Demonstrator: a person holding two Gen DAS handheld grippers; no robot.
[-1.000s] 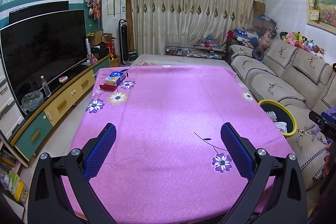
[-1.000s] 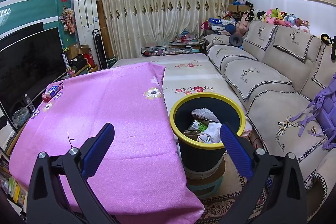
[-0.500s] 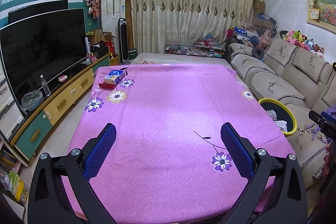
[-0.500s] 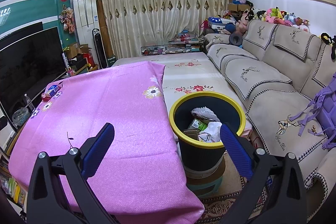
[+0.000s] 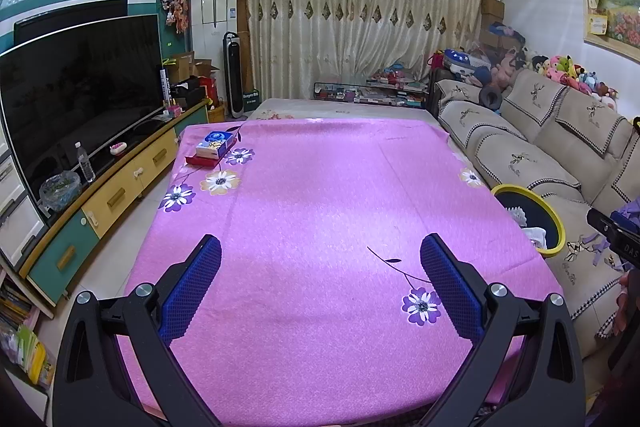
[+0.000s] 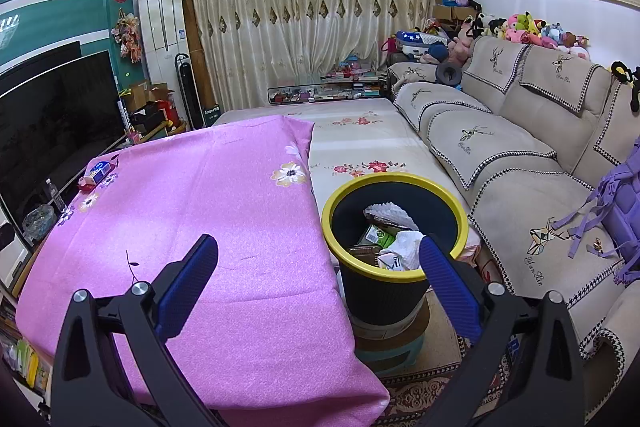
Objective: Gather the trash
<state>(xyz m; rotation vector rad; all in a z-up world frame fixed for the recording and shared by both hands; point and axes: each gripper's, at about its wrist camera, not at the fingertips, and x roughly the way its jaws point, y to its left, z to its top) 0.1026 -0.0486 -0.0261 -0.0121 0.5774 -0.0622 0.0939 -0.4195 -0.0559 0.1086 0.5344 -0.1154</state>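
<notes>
One bin (image 6: 394, 269); two spread grippers (image 5: 320, 247) (image 6: 318, 245)

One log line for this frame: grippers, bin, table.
left gripper: open, empty | right gripper: open, empty | trash bin: holds trash, beside table | pink tablecloth: blue box at far-left corner

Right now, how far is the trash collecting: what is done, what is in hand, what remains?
Done: the yellow-rimmed bin already holds tissues and packaging. In hand: nothing; the left gripper and right gripper are both open and empty. Left: on the pink tablecloth only a blue box on a red tray remains; whether that is trash is unclear.
</notes>
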